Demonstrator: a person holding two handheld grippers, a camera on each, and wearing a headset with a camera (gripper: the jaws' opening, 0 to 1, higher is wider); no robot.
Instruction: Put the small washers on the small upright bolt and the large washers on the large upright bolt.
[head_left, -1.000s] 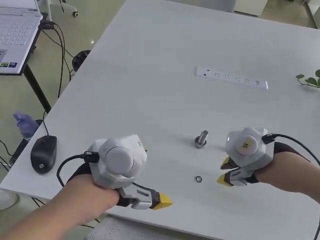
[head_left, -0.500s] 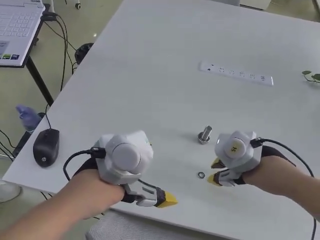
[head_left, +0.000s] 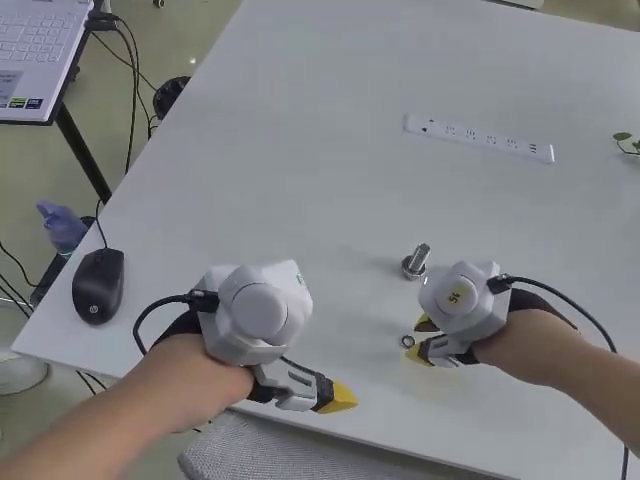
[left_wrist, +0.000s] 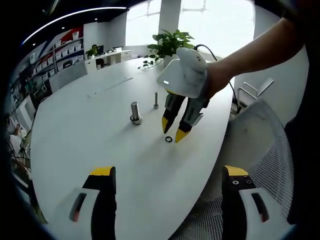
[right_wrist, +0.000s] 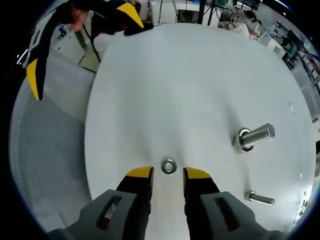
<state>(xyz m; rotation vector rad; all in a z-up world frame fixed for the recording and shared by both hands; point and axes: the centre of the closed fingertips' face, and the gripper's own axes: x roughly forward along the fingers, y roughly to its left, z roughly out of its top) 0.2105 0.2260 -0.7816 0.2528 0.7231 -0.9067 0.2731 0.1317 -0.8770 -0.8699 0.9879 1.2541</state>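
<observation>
Near table edge, right gripper angled down, agape over washer; left gripper agape.

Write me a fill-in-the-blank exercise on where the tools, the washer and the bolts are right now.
1. The right tool has the washer lying flat on the table between its two ____.
2. The left tool is held with nothing in it, and it is ____.
3. The large bolt and the small bolt both stand ____ on the table.

Missing words: jaws; open; upright.
</observation>
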